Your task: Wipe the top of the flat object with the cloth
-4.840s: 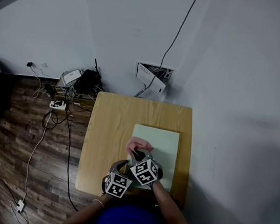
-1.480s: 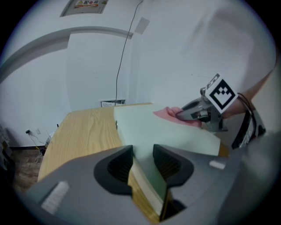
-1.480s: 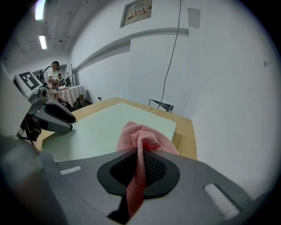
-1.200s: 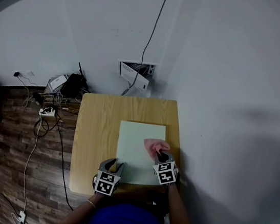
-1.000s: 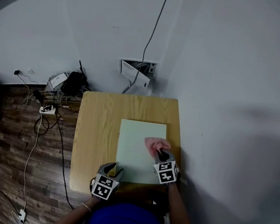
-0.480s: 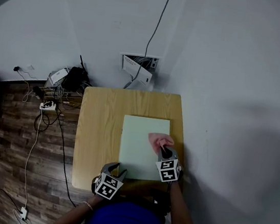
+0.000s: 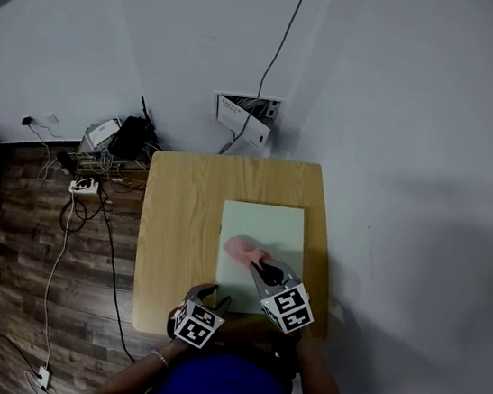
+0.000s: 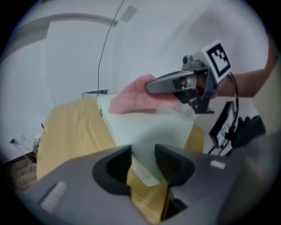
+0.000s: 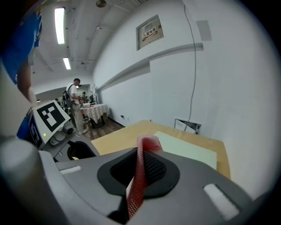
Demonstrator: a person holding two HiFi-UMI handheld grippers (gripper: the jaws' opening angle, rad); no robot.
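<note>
Pink mesh cloth shifted left across pale green flat board.
Right gripper fingers clamp cloth; left gripper fingers apart at board corner on wooden table.

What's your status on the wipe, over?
Right gripper shut on cloth, cloth down on board's left side. Left gripper open at board's near corner. Nothing else on the board.

Cloth end hidden between fingers

Dim, fisheye-warped, dark vignetted corners
</note>
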